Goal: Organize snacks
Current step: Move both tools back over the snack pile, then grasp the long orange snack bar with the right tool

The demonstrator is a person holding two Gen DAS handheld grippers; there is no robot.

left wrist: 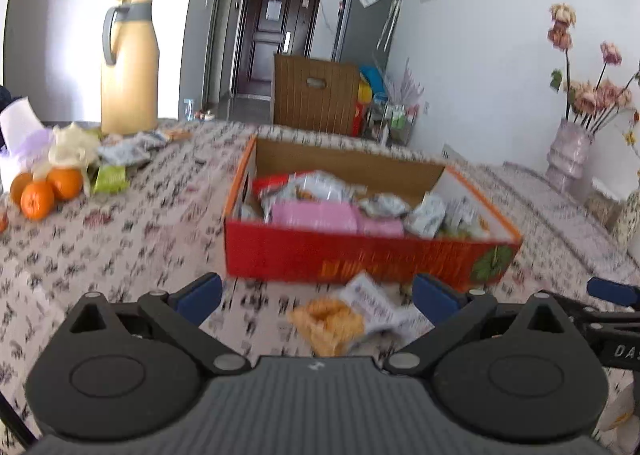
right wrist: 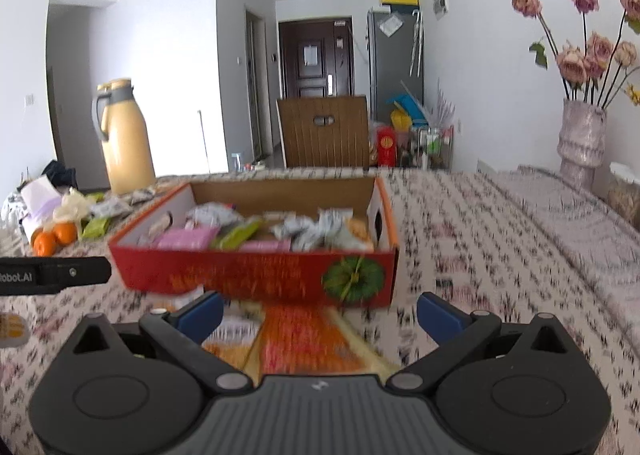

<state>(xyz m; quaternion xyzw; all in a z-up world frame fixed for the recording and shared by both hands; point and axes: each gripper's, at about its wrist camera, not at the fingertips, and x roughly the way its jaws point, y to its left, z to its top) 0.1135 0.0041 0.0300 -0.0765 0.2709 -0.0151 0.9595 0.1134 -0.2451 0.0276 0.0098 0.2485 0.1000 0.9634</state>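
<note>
A red cardboard box [left wrist: 360, 259] with several snack packets in it stands on the flowered tablecloth; it also shows in the right wrist view [right wrist: 256, 275]. My left gripper [left wrist: 316, 295] is open, and a white and orange snack packet [left wrist: 340, 315] lies on the cloth between its fingers, in front of the box. My right gripper [right wrist: 320, 315] is open over an orange and pink snack packet [right wrist: 304, 339] that lies on the cloth against the box front. More loose packets [left wrist: 120, 159] lie at the far left.
A tan thermos jug [left wrist: 128, 67] stands at the table's back left. Oranges [left wrist: 44, 191] and a white bag lie at the left. A vase of dried flowers [right wrist: 582, 135] stands at the right. A wooden chair [right wrist: 324, 131] is behind the table.
</note>
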